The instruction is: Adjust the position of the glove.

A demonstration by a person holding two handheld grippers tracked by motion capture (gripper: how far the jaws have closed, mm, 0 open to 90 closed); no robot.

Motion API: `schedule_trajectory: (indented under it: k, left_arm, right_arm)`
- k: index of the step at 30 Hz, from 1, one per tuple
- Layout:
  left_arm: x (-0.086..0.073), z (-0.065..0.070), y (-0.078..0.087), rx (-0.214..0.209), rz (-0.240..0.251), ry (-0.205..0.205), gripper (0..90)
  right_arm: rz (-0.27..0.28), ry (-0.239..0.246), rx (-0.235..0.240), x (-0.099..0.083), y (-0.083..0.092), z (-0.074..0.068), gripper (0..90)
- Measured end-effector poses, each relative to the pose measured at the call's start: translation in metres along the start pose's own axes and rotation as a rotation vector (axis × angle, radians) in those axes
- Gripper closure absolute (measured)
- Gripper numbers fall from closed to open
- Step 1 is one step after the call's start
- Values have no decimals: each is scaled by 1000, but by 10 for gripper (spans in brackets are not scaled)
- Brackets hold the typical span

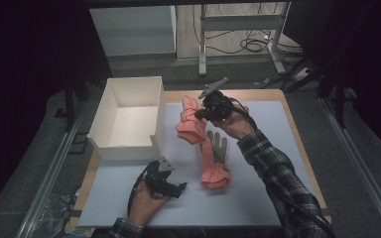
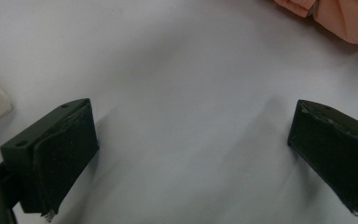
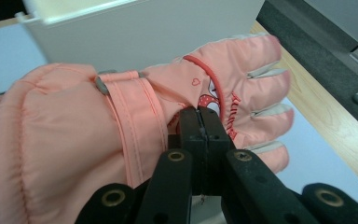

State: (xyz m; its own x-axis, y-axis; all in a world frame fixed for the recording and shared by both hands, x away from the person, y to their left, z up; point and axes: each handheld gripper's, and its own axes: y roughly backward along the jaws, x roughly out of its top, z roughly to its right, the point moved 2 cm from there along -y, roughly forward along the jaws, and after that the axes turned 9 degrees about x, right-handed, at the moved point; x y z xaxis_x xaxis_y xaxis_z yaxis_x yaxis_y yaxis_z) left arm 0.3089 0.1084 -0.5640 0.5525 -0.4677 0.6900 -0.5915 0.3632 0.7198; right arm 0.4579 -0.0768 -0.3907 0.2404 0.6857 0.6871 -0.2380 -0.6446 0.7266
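Right claw (image 3: pixel 200 116) clamped on a pink glove (image 3: pixel 121 121), held beside the white box (image 1: pixel 129 116); left claw (image 2: pixel 191 154) gapes wide over the mat (image 2: pixel 168 70).

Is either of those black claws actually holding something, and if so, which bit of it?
The right gripper is shut on the pink glove, pinching the fabric on the back of its hand near the red print. The left gripper is open over the table, holding nothing.

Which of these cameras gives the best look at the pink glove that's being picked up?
The right gripper view: the held pink glove is seen close up, with its strap, fingers and red print, pinched by the right gripper. The high view shows it small and dim beside the white box. In the left gripper view a pink bit at the top edge may be the other glove.
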Motion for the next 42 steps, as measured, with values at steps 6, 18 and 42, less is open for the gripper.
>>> schedule_trajectory:
  k: [6,18,42]
  left_arm:
    - [0,0,0,-1,0,2,10]
    - [0,0,0,0,-1,1,10]
    - [0,0,0,-1,1,4,10]
  right_arm:
    - [-8,20,1,-17,26,-12,900]
    - [-51,107,20,-53,50,-36,900]
    - [-169,145,56,-100,15,-49,900]
